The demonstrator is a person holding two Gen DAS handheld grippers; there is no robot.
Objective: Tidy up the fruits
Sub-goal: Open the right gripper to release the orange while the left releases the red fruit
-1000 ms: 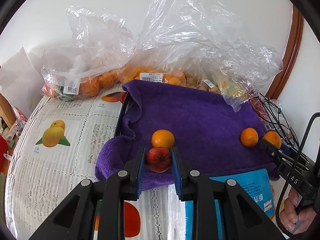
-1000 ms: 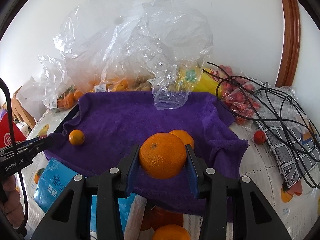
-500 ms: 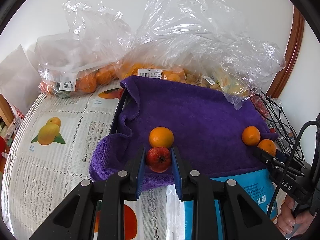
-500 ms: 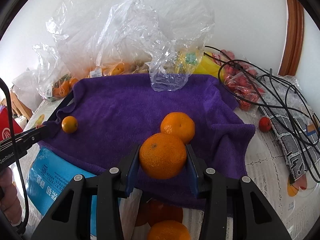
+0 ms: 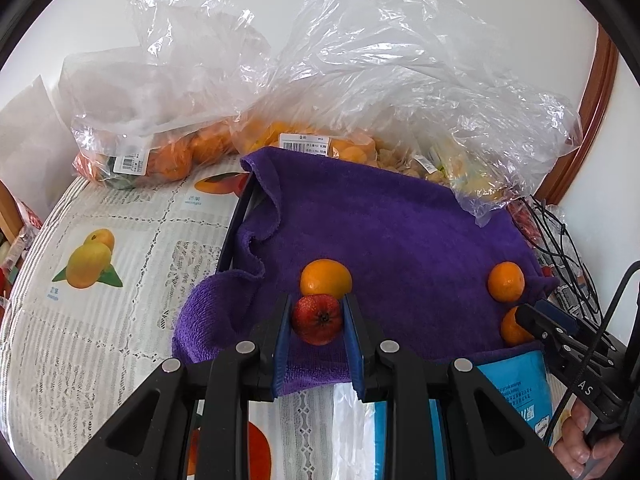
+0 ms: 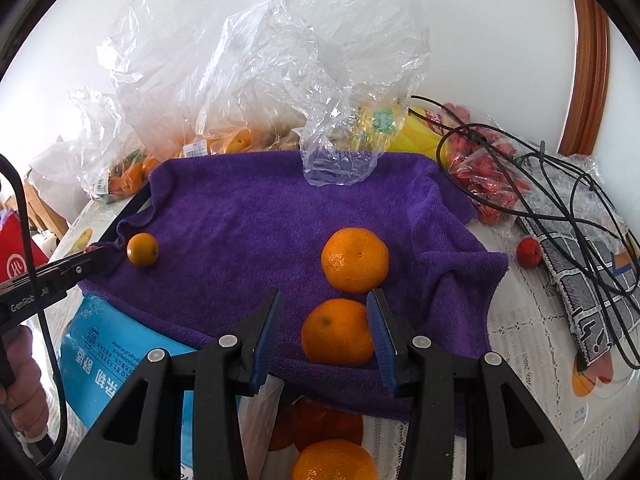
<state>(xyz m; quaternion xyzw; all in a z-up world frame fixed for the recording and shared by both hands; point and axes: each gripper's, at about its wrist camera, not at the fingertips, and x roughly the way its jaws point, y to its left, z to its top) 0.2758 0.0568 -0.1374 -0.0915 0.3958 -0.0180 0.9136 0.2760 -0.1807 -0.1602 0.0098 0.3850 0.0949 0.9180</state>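
The step in hand is judged to be setting fruit out on the towel (image 5: 400, 232). A red fruit (image 5: 317, 320) is clamped in the left gripper (image 5: 317, 304), whose jaws are narrow and pressed on both its sides. The fruit is carried just over the towel's near edge. A small orange (image 5: 326, 279) lies just beyond the fingertips, close to the red fruit or touching it; which cannot be told.

The right gripper (image 6: 324, 295) is seen with its jaws at middling width and nothing gripped. An orange (image 6: 337, 332) lies on the towel between them. A clear gap is left at the left pad (image 6: 267, 338), while the right pad stands at the orange's edge. Contact there cannot be made out. A second orange (image 6: 355, 260) rests just ahead of the fingertips, apart from the first.

Next, the red fruit is probably to be lowered onto the towel and let go. Room must be found beside the small orange, so that it is not knocked and sent rolling. The right gripper would then need to be drawn back without nudging its orange.

Both grippers are pitched steeply down towards the towel, with their jaws side by side. The left is held at the towel's left part, the right at its right.
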